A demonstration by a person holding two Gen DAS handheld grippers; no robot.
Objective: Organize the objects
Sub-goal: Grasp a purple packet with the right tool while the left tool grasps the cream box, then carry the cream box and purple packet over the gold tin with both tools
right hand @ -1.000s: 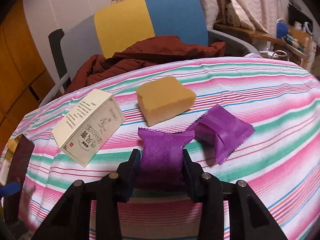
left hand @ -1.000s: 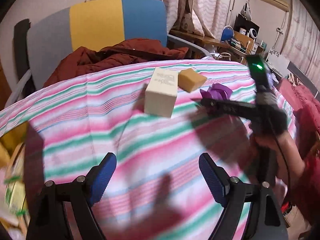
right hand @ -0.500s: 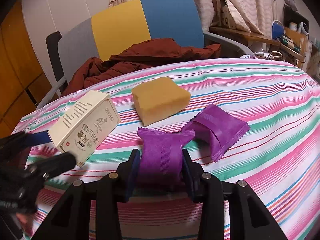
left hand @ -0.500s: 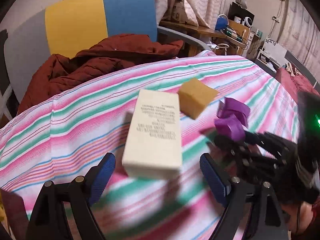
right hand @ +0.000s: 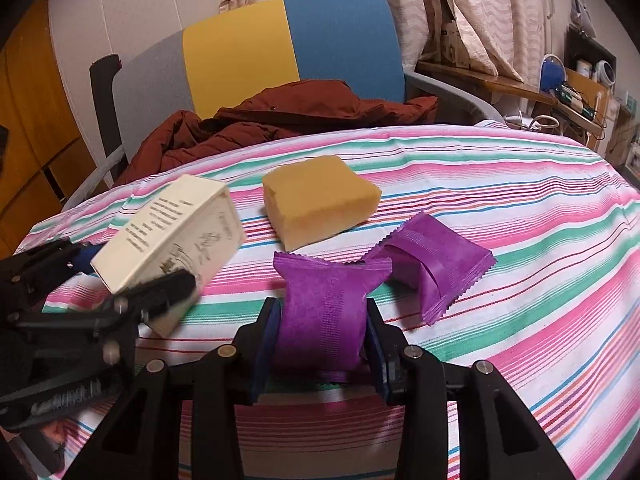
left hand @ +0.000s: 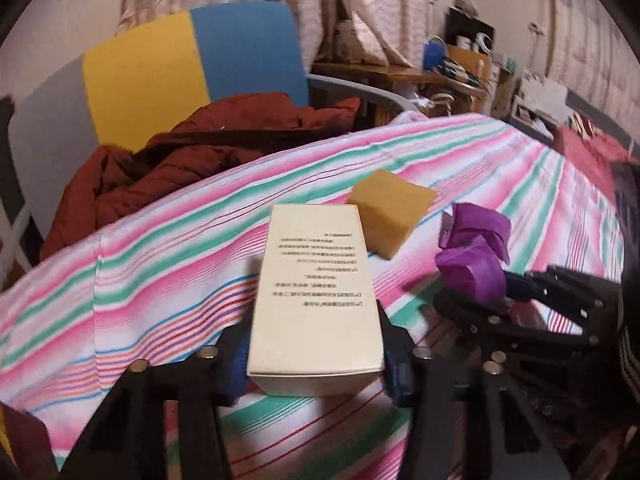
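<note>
A cream printed box [left hand: 316, 292] lies on the striped cloth between the fingers of my left gripper [left hand: 316, 364], which are closed against its sides. It also shows in the right wrist view [right hand: 168, 240], with the left gripper [right hand: 132, 284] around it. My right gripper [right hand: 322, 340] is shut on a purple packet [right hand: 324, 312], seen in the left wrist view too [left hand: 472, 276]. A second purple packet [right hand: 436, 264] lies just right of it. A yellow sponge block [right hand: 318, 200] sits behind both; in the left wrist view it [left hand: 390, 210] is just beyond the box.
The striped cloth [right hand: 520, 240] covers a rounded table. A chair [right hand: 288, 48] with a dark red jacket [right hand: 280, 120] stands behind it. A cluttered wooden desk [left hand: 448, 72] is at the back right.
My left gripper moved forward to the cream box and closed its fingers on it. The right gripper stayed shut on the purple packet, almost still.
</note>
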